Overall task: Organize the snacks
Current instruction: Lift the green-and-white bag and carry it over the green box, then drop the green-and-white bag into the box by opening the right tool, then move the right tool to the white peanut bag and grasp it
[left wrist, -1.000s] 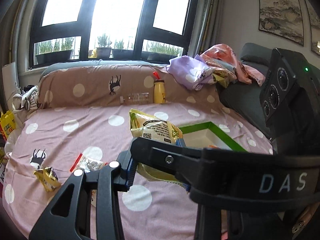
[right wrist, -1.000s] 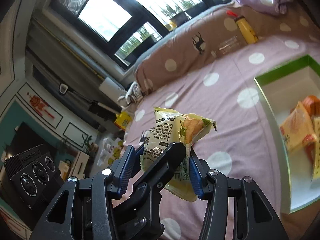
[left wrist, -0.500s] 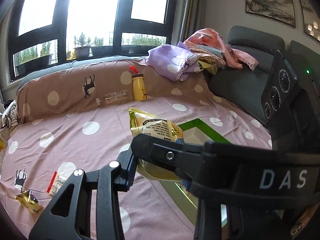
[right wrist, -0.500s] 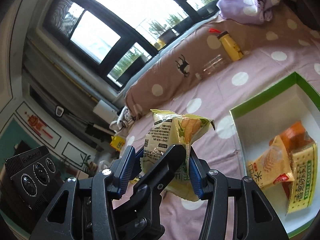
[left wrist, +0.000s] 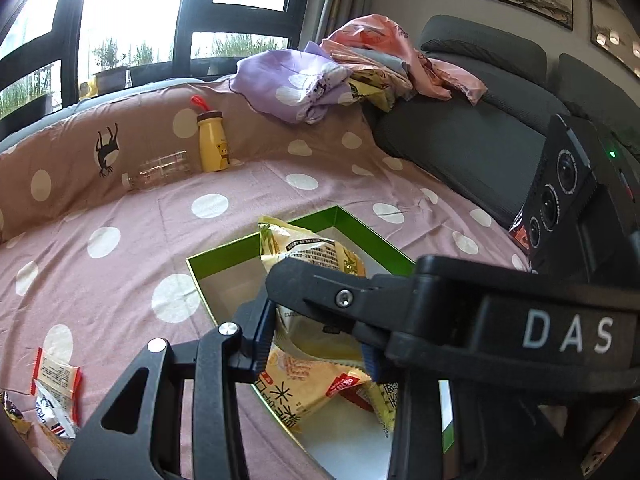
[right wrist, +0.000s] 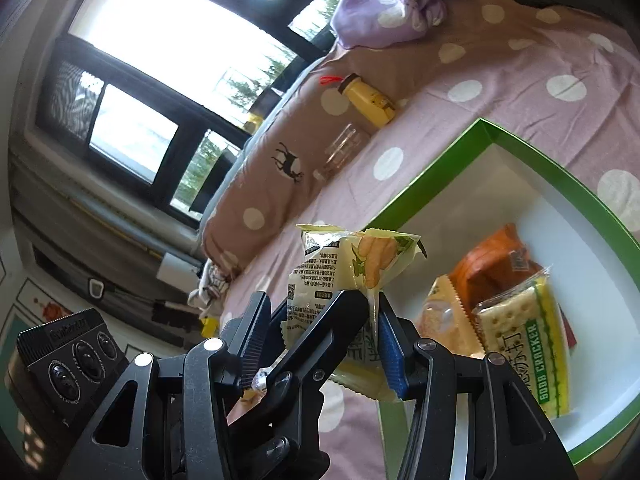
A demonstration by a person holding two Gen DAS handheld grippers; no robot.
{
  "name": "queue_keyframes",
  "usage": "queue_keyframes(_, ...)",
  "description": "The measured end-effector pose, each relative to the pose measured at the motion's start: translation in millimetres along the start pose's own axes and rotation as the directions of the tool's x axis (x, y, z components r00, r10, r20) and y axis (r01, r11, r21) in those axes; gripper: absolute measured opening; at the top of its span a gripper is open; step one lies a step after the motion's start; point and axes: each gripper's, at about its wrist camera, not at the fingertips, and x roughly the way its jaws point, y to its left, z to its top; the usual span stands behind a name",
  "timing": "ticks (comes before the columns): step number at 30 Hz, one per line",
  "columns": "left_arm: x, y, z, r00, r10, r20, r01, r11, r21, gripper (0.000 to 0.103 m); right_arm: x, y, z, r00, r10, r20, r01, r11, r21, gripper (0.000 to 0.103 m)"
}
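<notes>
Left hand-held gripper [left wrist: 316, 344] is clenched on the lower part of a pale yellow snack bag [left wrist: 312, 248], which stands upright between its blue pads. The right hand-held gripper [right wrist: 322, 344] grasps the same bag from the other side. Its right pad presses on the wrapper. The left hand-held gripper's black finger crosses between its jaws, so I cannot tell whether its other pad touches the wrapper.

The bag hangs in the air, clear of the bed [left wrist: 240, 208], over the near left edge of a green-rimmed white box [right wrist: 420, 196] that lies just ahead of and below both hand-held grippers.

In the box, to the right of the right hand-held gripper, a soda cracker pack [right wrist: 520, 344] lies nearest. An orange packet [right wrist: 496, 256] is beyond it, and a yellowish packet [right wrist: 444, 320] is beside it, partly under the held bag.

Far ahead of the left hand-held gripper, a yellow bottle [left wrist: 212, 144] stands against the brown dotted bolster, with a clear bottle [left wrist: 160, 170] lying just to its left. Low to that hand-held gripper's left, loose wrappers [left wrist: 56, 392] lie on the pink spread. Crumpled purple cloth [left wrist: 296, 88] sits ahead and to the right, well beyond the box.
</notes>
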Motion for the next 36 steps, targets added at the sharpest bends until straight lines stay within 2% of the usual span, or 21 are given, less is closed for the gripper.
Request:
queue_keyframes(5,21,0,-3,0.997,-0.057,-0.054,0.054,0.997,-0.060,0.036,-1,-17,3,0.998,-0.062,0.013,0.061,0.996,0.064,0.054)
queue_keyframes(7,27,2,-6,0.993,-0.084,-0.081,0.076,0.992,-0.097,0.041,-1,-24,4,0.996,-0.091,0.017,0.089,0.991,0.097,0.054)
queue_keyframes(9,28,3,-9,0.990,-0.091,-0.106,0.079,0.990,-0.115,0.058,-2,-31,5,0.993,-0.118,0.026,0.114,0.986,0.125,0.054)
queue_keyframes(12,23,3,-12,0.992,-0.059,-0.108,0.048,0.993,-0.107,0.069,-7,-38,7,0.991,-0.125,0.056,0.114,0.980,0.162,0.055)
queue_keyframes(13,18,5,-13,0.994,-0.041,-0.101,0.030,0.994,-0.108,0.072,-8,-39,7,0.991,-0.115,0.070,0.102,0.981,0.167,0.059)
queue_keyframes(15,7,12,-15,0.996,-0.005,-0.086,-0.005,0.993,-0.118,0.083,-12,-38,7,0.991,-0.094,0.098,0.076,0.982,0.175,0.069)
queue_keyframes(17,-4,22,-19,0.996,0.026,-0.088,-0.037,0.991,-0.127,0.090,-13,-35,6,0.990,-0.079,0.115,0.060,0.985,0.161,0.073)
queue_keyframes(20,-25,39,-29,0.988,0.114,-0.101,-0.127,0.983,-0.133,0.092,-8,-21,5,0.992,-0.073,0.104,0.061,0.992,0.108,0.077)
queue_keyframes(23,-46,60,-43,0.968,0.206,-0.141,-0.228,0.960,-0.164,0.102,1,-4,1,0.994,-0.072,0.080,0.068,0.997,0.046,0.079)
queue_keyframes(26,-71,83,-59,0.955,0.259,-0.144,-0.284,0.937,-0.202,0.102,14,20,-7,0.997,-0.069,0.042,0.071,0.996,-0.049,0.083)
queue_keyframes(29,-90,105,-76,0.931,0.321,-0.175,-0.355,0.906,-0.229,0.102,31,44,-19,0.998,-0.066,0.002,0.066,0.989,-0.132,0.085)
queue_keyframes(31,-104,121,-89,0.912,0.365,-0.186,-0.404,0.877,-0.260,0.102,45,59,-30,0.997,-0.067,-0.034,0.060,0.981,-0.182,0.086)
queue_keyframes(36,-122,160,-123,0.874,0.420,-0.244,-0.484,0.794,-0.368,0.102,87,92,-64,0.985,-0.094,-0.143,0.045,0.949,-0.312,0.086)
